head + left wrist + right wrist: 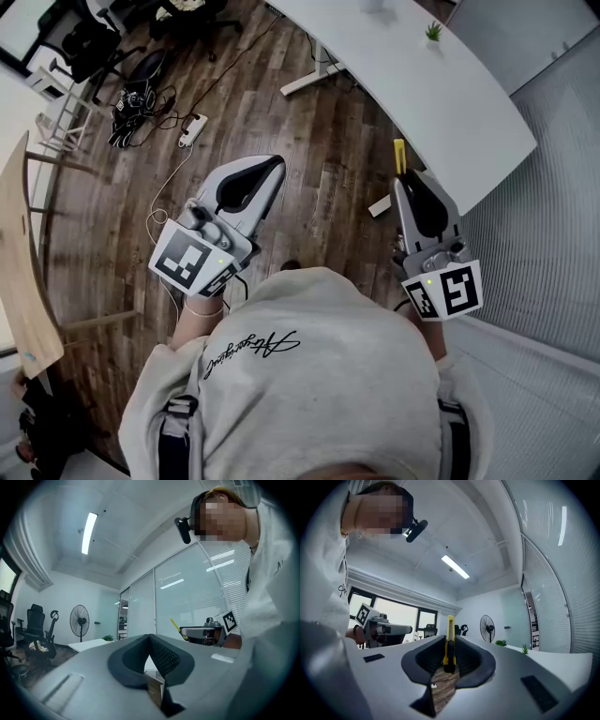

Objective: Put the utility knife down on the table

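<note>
The yellow utility knife (399,155) sticks out forward from my right gripper (404,178), which is shut on it and held level in the air over the wooden floor. In the right gripper view the knife (449,641) stands upright between the dark pads of that gripper (449,640). The white table (450,103) lies ahead of it and to the right. My left gripper (274,161) hovers level at the left, shut with nothing in it; its tips (150,637) meet. The left gripper view also shows the right gripper (201,633) with the knife (175,624).
A small potted plant (433,32) stands on the white table. A power strip (192,129) and cables lie on the floor at the far left, near office chairs (94,42). A wooden tabletop (23,272) is at the left edge, a blind-covered glass wall (544,234) at the right.
</note>
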{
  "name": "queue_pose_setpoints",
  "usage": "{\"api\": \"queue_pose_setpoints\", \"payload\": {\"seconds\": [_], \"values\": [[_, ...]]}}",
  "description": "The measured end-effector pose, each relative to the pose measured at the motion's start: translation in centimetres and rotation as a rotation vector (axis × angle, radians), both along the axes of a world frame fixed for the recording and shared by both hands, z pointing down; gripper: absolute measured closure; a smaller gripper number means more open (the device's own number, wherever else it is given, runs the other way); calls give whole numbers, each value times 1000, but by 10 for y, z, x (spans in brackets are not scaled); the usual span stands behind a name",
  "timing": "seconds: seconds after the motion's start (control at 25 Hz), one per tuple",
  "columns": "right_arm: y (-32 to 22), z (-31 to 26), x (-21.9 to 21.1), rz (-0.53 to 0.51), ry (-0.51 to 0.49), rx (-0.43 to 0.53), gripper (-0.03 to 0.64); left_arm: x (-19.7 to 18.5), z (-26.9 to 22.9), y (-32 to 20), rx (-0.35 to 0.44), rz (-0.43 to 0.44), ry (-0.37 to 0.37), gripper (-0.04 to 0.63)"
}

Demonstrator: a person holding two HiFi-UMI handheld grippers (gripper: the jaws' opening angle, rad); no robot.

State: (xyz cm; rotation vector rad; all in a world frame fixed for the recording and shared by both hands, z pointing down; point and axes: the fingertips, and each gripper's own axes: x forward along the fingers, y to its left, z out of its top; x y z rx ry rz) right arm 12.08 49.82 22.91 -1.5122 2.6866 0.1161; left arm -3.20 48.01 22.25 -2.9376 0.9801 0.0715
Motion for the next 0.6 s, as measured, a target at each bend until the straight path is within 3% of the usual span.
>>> {"api": "queue_pose_setpoints", "payload": {"seconds": [0.2,0.6], "values": [[1,5,-10,-8,95,11,551,2,0,0,2,10,-1,597],[-2,2,-19,16,44,-8,552,-14,2,-5,-11,17,6,597]]}}
